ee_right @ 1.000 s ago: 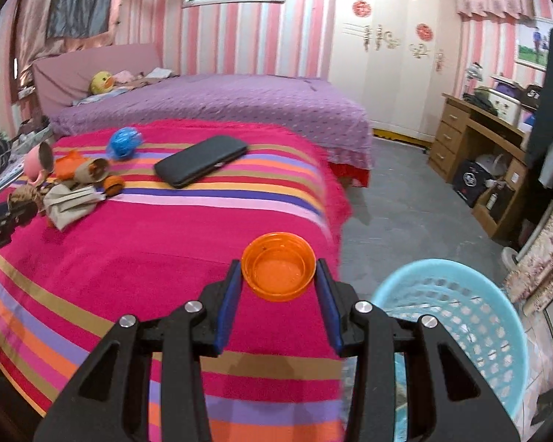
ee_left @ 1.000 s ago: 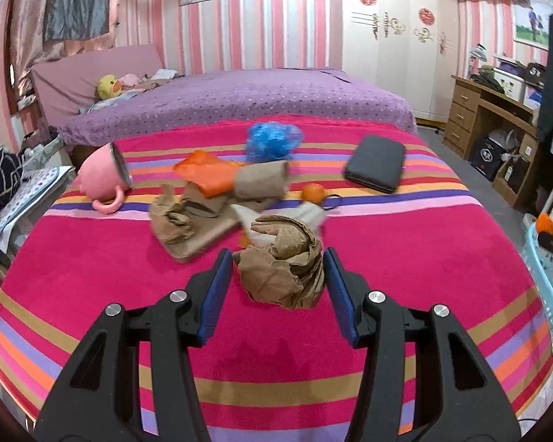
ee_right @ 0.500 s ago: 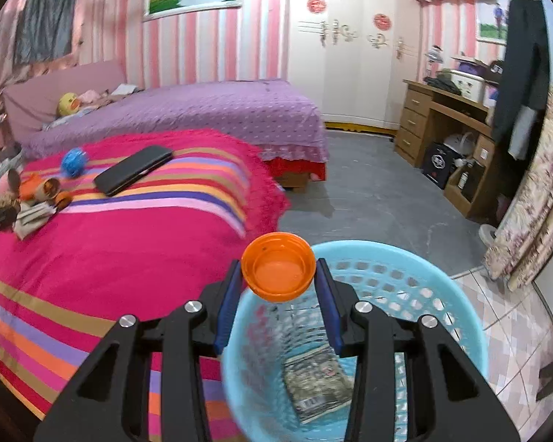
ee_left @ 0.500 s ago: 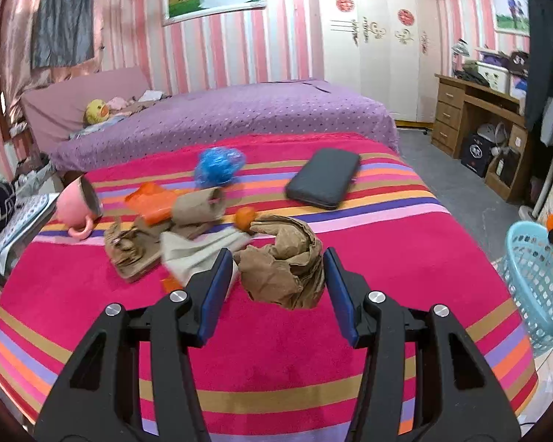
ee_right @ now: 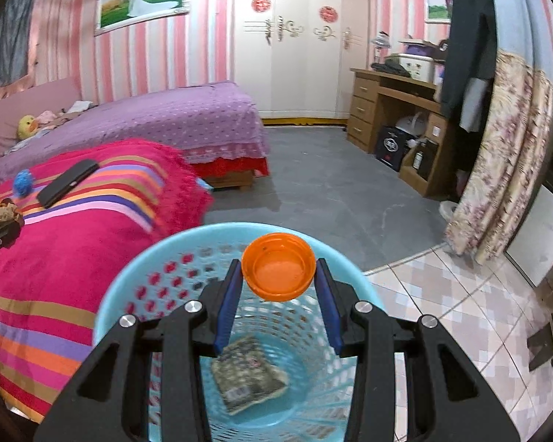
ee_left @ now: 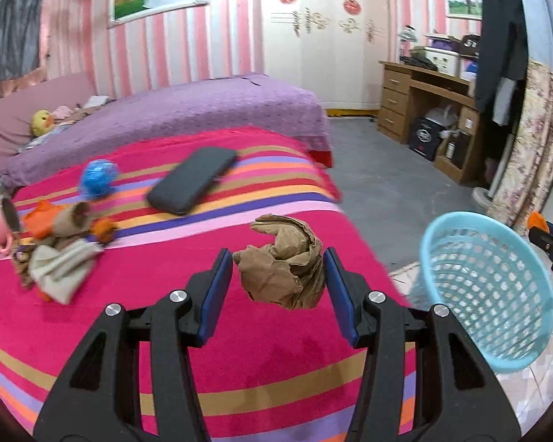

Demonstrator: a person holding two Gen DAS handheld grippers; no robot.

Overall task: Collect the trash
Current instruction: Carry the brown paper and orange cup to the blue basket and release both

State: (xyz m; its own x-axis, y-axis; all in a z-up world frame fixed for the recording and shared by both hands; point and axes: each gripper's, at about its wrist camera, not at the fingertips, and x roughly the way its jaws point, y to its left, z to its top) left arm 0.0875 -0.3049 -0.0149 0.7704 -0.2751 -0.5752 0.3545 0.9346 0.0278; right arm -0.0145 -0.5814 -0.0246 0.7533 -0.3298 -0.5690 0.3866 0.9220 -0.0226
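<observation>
Bedside basket (ee_right: pixel 129 287) — one flat packet (ee_right: pixel 249 372) inside

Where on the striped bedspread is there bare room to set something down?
The near half of the striped bedspread is bare, from the trash pile across to the edge by the blue basket. The far left is crowded: pink mug, blue ball, black case.

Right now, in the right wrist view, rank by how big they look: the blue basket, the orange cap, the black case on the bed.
1. blue basket, easily largest.
2. orange cap and black case look alike; the cap sits nearest the camera, so I won't rank them.
</observation>
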